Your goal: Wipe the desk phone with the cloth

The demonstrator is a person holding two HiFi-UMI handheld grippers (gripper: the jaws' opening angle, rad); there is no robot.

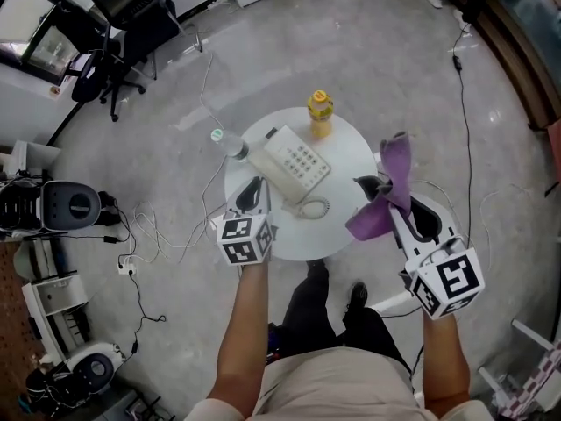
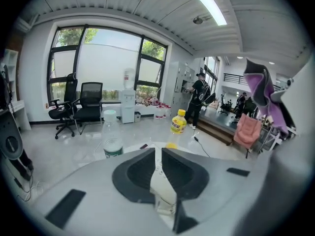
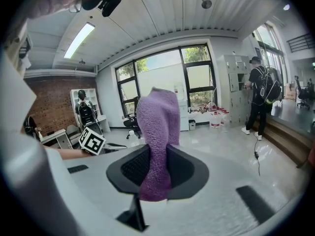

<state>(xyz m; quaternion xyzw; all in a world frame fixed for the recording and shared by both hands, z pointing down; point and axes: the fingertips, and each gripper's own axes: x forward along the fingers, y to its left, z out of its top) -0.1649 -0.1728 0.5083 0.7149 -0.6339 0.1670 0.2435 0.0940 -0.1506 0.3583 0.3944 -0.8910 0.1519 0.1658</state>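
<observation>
A white desk phone [image 1: 289,167] with a coiled cord lies on the small round white table [image 1: 351,152]. My left gripper [image 1: 252,196] hovers at the table's near left edge, just short of the phone, shut with nothing held; in the left gripper view [image 2: 157,162] a slice of the phone [image 2: 165,191] shows through the narrow slit between its jaws. My right gripper [image 1: 375,191] is raised off the table's right side, shut on a purple cloth [image 1: 390,187] that sticks up and droops below the jaws. In the right gripper view the cloth [image 3: 157,132] fills the gap.
A yellow bottle [image 1: 320,114] stands at the table's far edge and a clear water bottle [image 1: 230,144] at its far left. Cables [image 1: 166,226] trail over the grey floor. Office chairs [image 1: 123,42] and machines [image 1: 61,209] are to the left.
</observation>
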